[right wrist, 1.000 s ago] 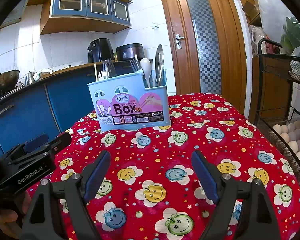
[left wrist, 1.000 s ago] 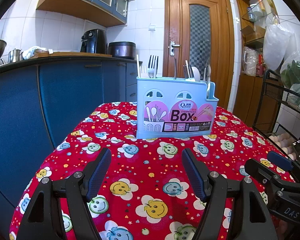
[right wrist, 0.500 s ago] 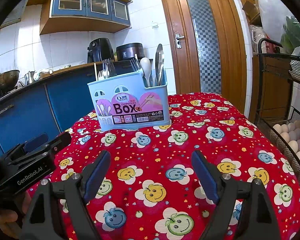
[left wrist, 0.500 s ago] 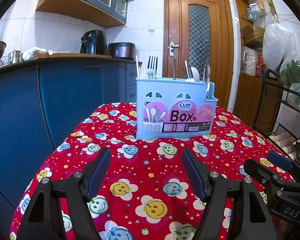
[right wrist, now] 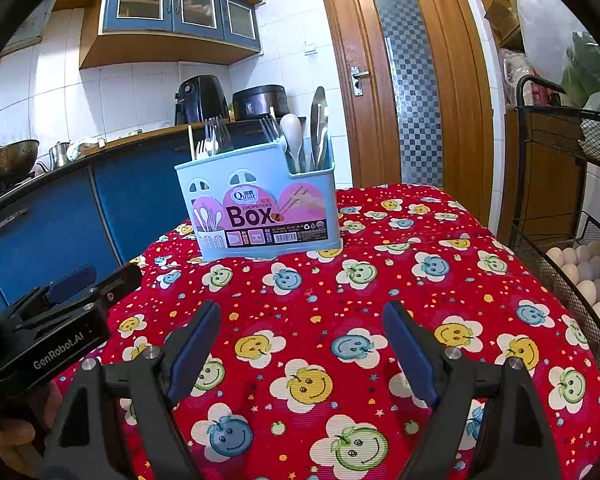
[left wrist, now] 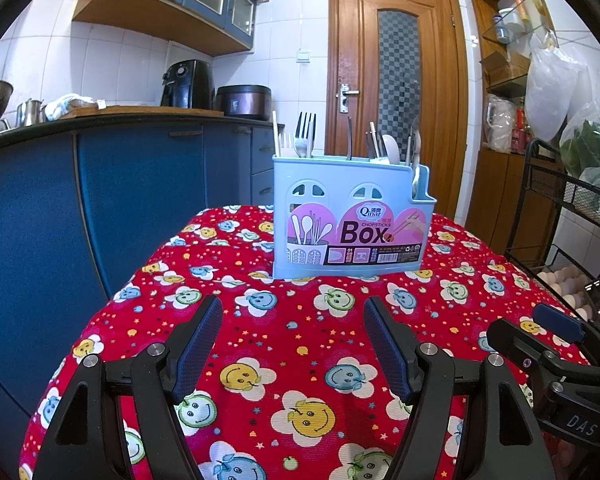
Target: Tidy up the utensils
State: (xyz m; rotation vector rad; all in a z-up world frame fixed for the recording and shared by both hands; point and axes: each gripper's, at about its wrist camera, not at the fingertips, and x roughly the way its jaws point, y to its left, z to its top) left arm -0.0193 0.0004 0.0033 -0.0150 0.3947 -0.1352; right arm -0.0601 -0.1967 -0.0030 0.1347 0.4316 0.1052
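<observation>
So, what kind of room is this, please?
Most likely a home kitchen: blue counter cabinets carry an air fryer and a cooker pot, and a light blue utensil box with forks and spoons stands on the table.

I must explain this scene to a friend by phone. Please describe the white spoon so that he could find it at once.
On the table with the red smiley-flower cloth stands a light blue utensil box with "Box" printed on its front. Look in its right-hand compartment, nearest the wooden door. The white spoon stands there bowl-up, the only rounded white piece among grey metal utensils.
</observation>
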